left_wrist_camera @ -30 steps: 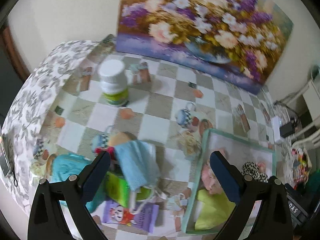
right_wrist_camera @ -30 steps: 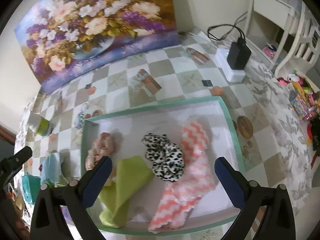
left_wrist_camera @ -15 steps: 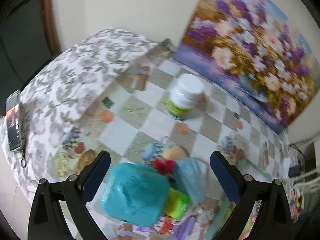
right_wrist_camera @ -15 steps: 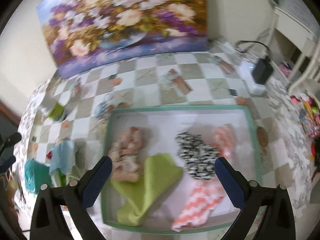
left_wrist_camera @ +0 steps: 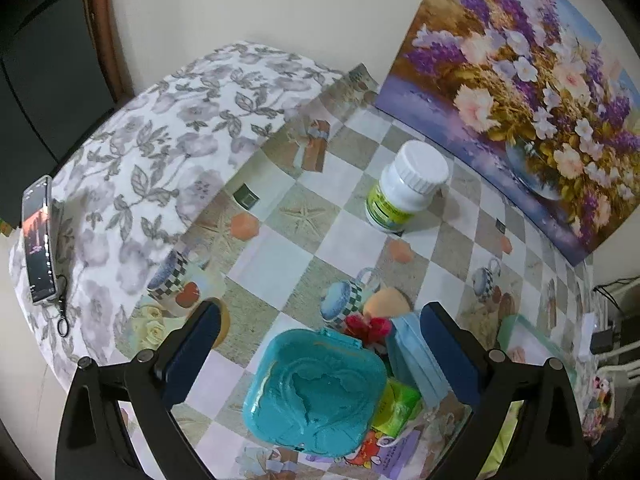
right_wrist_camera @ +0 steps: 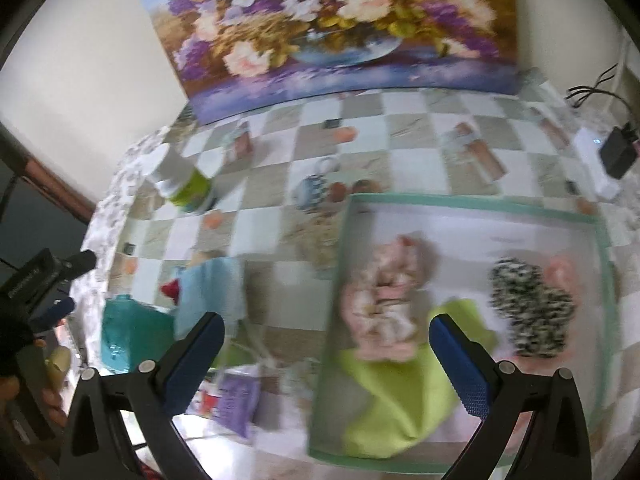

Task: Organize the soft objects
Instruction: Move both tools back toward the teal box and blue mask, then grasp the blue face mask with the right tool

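where a flower painting [left_wrist_camera: 520, 92] leans, both hand-held grippers gape above checkered tablecloth [left_wrist_camera: 280, 248].

Cream wall [left_wrist_camera: 240, 8] rises beyond the claw, with a flower painting [left_wrist_camera: 520, 92] leaning against it, ahead and to the right. The checked tablecloth [left_wrist_camera: 280, 248] spreads beneath the claw; a grey floral cloth [left_wrist_camera: 168, 140] covers the table's far-left end. A dark wood-framed doorway [left_wrist_camera: 48, 60] stands at far left.
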### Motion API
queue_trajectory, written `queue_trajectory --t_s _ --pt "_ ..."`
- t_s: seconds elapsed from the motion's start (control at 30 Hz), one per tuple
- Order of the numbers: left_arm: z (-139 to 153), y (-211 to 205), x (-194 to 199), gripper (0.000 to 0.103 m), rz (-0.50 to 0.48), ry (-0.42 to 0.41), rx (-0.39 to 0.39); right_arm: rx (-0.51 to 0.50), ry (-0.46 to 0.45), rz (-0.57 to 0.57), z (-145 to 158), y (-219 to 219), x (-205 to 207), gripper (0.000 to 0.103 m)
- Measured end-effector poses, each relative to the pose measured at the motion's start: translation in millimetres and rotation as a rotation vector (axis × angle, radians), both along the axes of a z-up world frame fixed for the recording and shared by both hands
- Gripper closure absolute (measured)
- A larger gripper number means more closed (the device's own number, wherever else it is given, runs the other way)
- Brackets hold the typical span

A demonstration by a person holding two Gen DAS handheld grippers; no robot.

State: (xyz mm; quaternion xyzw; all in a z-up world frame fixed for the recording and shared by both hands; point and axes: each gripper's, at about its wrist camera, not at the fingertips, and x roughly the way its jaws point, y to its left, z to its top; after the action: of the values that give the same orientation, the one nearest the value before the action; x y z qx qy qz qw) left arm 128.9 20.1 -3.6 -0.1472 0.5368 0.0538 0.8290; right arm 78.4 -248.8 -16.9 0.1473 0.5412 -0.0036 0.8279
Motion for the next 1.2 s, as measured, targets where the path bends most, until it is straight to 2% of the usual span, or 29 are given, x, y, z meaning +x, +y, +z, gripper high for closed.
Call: queue_trajectory --t_s 0.17,0.37,0.6,0.77,0.93,1.07,1.2 --pt "-1 0 3 0.003 -0.016 0.001 -0.046 0.011 -0.007 0.058 -4 24 9 0.0" --pt "-14 -5 12 0.003 -0.048 0.042 -0.057 0.016 0.007 0.121 -16 48 20 0.0" --pt "-14 -7 20 0.003 -0.072 0.028 -0.073 0.042 -0.011 0.169 -22 67 34 0.0" --pt "-20 -8 26 0.003 -0.081 0.05 -0.06 0.023 0.006 0.204 -30 80 44 0.005" --pt "-28 -3 31 0.003 -0.073 0.073 -0.099 0.056 0.029 0.224 -41 84 52 0.005" --pt "-32 -3 35 0.003 -0.073 0.086 -0.077 0.049 0.045 0.227 -48 87 58 0.008" --pt "-36 -5 39 0.003 -0.086 0.1 -0.054 0.086 0.068 0.232 -57 89 64 0.008"
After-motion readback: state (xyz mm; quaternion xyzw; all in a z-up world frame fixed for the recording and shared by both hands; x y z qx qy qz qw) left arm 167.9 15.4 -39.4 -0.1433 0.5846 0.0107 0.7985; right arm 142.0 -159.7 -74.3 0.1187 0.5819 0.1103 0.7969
